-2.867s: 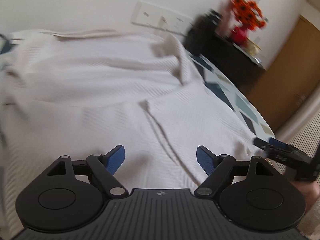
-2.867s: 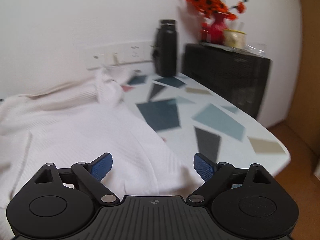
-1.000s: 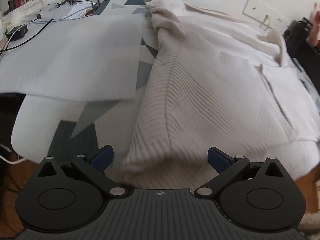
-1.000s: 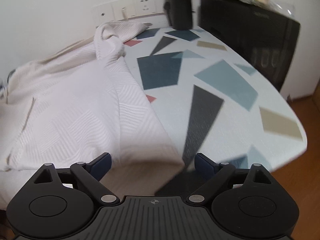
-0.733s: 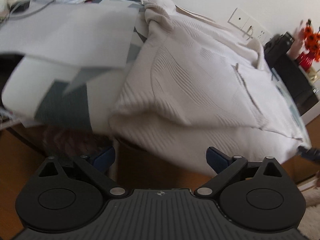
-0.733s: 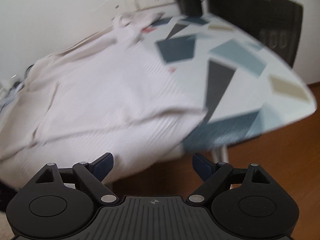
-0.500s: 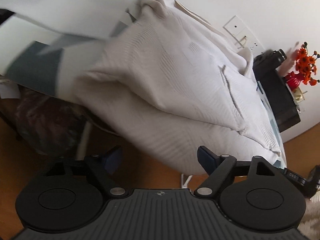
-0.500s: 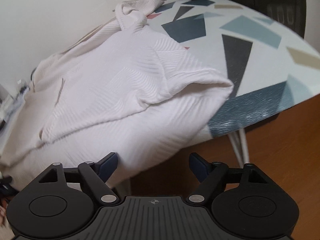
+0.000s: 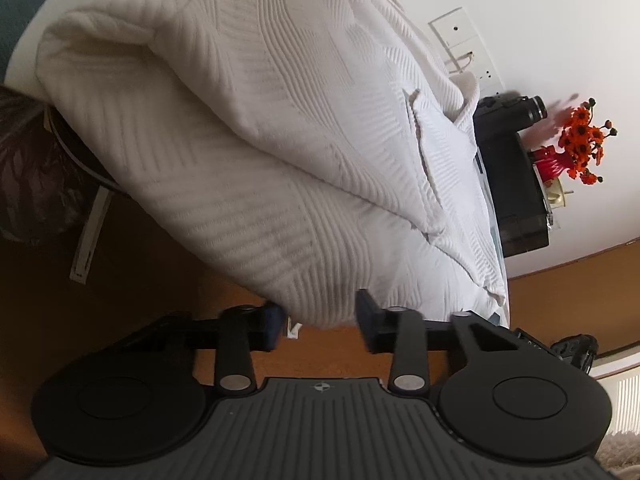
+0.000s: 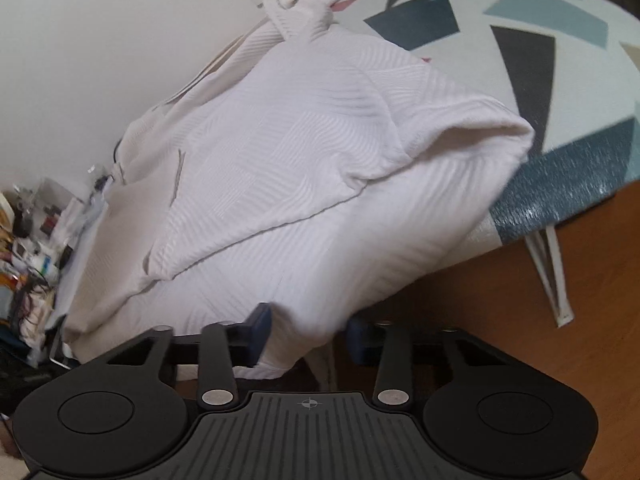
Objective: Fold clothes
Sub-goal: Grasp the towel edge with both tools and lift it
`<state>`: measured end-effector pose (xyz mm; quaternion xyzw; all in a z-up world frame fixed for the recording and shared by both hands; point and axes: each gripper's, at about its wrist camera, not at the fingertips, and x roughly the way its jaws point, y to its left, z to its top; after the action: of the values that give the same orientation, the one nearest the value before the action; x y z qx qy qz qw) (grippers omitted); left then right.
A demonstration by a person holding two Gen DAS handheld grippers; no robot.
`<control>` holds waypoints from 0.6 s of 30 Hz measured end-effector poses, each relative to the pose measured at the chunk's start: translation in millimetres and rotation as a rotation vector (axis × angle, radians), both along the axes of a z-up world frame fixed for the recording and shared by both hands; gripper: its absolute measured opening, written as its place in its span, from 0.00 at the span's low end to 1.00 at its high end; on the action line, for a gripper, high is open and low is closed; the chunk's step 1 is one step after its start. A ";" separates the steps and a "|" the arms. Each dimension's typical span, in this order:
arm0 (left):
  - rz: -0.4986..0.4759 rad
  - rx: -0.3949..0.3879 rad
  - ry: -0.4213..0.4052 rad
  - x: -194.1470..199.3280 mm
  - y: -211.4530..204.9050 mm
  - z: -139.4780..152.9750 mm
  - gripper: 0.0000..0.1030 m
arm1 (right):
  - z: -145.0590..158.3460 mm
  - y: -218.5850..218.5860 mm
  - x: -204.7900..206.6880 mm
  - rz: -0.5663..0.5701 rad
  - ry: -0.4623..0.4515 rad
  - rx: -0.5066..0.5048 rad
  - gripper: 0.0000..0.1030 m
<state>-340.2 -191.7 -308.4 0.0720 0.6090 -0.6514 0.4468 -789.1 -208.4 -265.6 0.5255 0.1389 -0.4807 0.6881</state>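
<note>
Hanging off the near edge of a white table with a blue, grey and black geometric print (image 10: 560,20), a white ribbed knit garment (image 9: 280,120) fills the middle of both frames, its upper part spread on the tabletop, its lower hem drooping toward the brown wooden floor (image 10: 500,340). Judged as the start of a fold: taking hold of the hanging hem at two corners, ready to carry it up and over the body of the cloth. Calls next for both grips to be closed firmly on the hem, then lifted together and evenly so the edge lands square.

Left gripper (image 9: 320,326), lower centre of the left wrist view: jaws partly open, hem edge dipping between the blue pads, seemingly not yet pinched. Right gripper (image 10: 306,334), lower centre of the right wrist view: jaws likewise at a narrow gap, a fold of hem lying between them, touching the left pad; firm clamping cannot be told.
</note>
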 end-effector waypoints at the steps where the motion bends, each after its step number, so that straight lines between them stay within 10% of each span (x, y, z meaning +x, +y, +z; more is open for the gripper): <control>1: 0.002 0.001 0.001 0.1 0.1 0.8 0.15 | 1.1 1.9 -2.2 0.003 -0.012 0.005 0.27; 18: 0.031 -0.062 0.069 5.2 -1.4 29.2 0.05 | 32.9 2.9 -13.3 -0.023 -0.131 -0.099 0.06</control>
<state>-335.0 -193.1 -279.2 0.0262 0.6048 -0.6648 0.4376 -802.4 -205.5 -232.7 0.5227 0.0639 -0.4595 0.7152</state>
